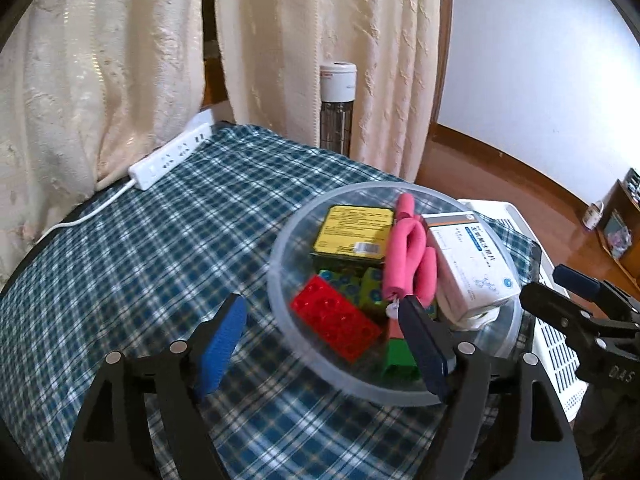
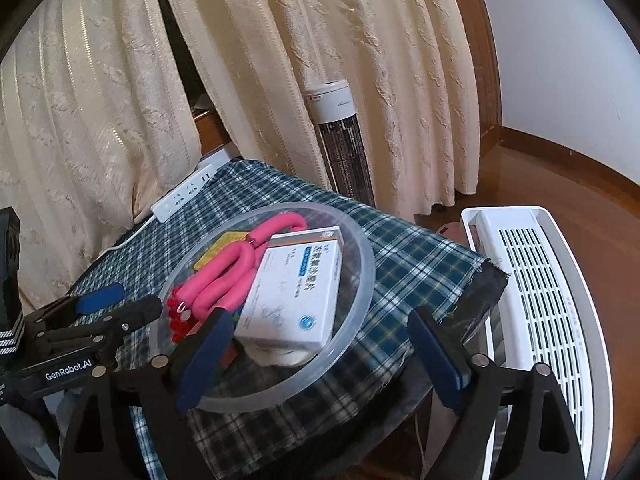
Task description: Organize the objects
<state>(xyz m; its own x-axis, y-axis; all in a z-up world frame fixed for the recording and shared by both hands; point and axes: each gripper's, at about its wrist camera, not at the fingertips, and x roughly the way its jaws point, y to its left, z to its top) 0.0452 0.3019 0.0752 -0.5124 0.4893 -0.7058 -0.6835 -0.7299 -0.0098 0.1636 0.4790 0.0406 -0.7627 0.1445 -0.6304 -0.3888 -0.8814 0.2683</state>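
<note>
1. The bowl [image 1: 280, 248] is translucent plastic, smooth.
2. The tablecloth [image 1: 160, 240] is matt woven plaid cloth.
3. The red brick [image 1: 334, 322] is glossy plastic.
4. The medicine box [image 2: 296, 284] is smooth white card.
5. The curtains [image 2: 100, 100] are textured cream fabric.

Right wrist view. The right gripper [image 2: 320, 356] stands with jaws wide apart, nothing between them, above the near rim of a clear plastic bowl [image 2: 362, 252] near the right edge of the plaid-covered table [image 2: 420, 256]. The bowl holds a white medicine box [image 2: 296, 292] leaning on a pink foam grip [image 2: 228, 276] (red bricks [image 2: 176, 316] beneath). The left gripper [image 2: 116, 304] sits at the bowl's left rim.
</note>
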